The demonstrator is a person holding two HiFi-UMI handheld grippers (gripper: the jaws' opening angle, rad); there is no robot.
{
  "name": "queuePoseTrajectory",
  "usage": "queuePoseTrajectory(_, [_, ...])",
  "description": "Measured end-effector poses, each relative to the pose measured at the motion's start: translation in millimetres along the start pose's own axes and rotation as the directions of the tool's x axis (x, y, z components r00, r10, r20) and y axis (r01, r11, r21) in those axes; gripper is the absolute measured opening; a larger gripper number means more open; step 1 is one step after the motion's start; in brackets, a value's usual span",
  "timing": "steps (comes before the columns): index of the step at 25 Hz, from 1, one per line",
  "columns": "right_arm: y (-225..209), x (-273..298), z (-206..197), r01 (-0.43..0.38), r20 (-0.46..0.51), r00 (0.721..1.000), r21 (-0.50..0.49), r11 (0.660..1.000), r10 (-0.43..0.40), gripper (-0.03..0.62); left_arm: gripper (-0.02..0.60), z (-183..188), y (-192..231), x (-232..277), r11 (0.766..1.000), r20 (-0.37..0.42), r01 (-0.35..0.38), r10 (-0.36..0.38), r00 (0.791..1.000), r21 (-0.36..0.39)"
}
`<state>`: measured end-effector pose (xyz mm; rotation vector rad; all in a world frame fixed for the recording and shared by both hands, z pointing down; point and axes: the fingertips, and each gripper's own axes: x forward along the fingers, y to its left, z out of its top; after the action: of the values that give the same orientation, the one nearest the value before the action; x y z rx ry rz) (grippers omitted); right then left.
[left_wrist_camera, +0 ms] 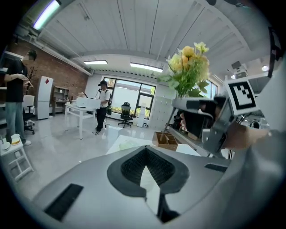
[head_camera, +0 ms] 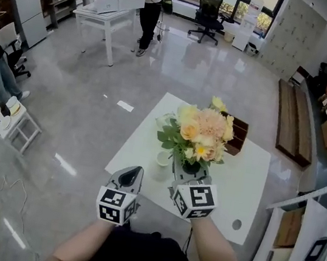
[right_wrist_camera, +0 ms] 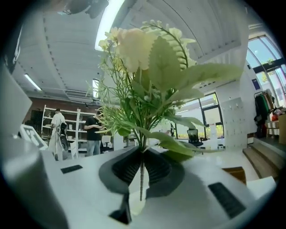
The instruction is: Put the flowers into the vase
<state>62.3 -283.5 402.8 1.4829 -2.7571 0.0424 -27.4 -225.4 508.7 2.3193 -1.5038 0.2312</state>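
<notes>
Our right claw point(head_camera: 188, 170) point(right_wrist_camera: 142, 163) is clamped on the thin green stems point(right_wrist_camera: 141, 179) of a bunch of artificial flowers with yellow, peach and cream blooms and green leaves point(head_camera: 203, 130) point(right_wrist_camera: 147, 58). In the right gripper view the stems run straight down between the two dark ribbed pads, and the foliage fans out above them and fills most of the view. The bunch stands upright, lifted clear of the white square worktop point(head_camera: 236, 175), with its blooms over the middle of that surface in the head view.

Our left claw point(head_camera: 134, 174) point(left_wrist_camera: 147, 167) is closed with nothing between its dark pads. It hangs just left of the right one, at the near edge of the worktop. From the left gripper view we see the bunch point(left_wrist_camera: 190, 67) rising above the right gripper's body and its marker cube point(left_wrist_camera: 243, 94).

On the worktop, a small white round cup point(head_camera: 163, 157) stands just left of the right claw, below the leaves. A dark brown wooden box with compartments point(head_camera: 238, 135) point(left_wrist_camera: 165, 140) lies behind the blooms, towards the far right. A pale, glassy shape point(head_camera: 165, 120) shows at the left edge of the leaves; we cannot tell whether it is the vase.

Around the worktop lies a glossy grey floor point(head_camera: 81, 107). Further off, a person point(head_camera: 151, 8) stands beside a white table point(head_camera: 107, 16), and a black office chair point(head_camera: 208, 11) stands by the windows.
</notes>
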Motion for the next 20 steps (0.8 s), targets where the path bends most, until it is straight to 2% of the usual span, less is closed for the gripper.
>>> queuePoseTrajectory(4, [16.5,22.1,64.6,-0.038,0.106,0.993,-0.043,0.998,0.042,0.028,0.006,4.3,10.0,-2.1,1.0,0.008,0.001,-0.001,1.0,0.003])
queuePoseTrajectory(8, [16.8,29.0,77.0,-0.031,0.117,0.992,-0.068,0.997,0.039,0.028,0.006,4.1,9.4,1.5,1.0,0.005,0.021,-0.021,1.0,0.012])
queuePoseTrajectory(12, [9.6,26.7,46.1,-0.014,0.051,0.999,-0.04,0.999,0.016,0.028,0.006,2.8,6.4,4.9,0.999,-0.006,0.038,-0.038,0.999,0.02])
queuePoseTrajectory(20, [7.7,30.4,-64.4,0.007,-0.15,0.989,-0.008,1.0,-0.008,0.028,0.006,-3.7,16.9,8.5,0.999,-0.036,0.05,-0.05,0.998,0.012])
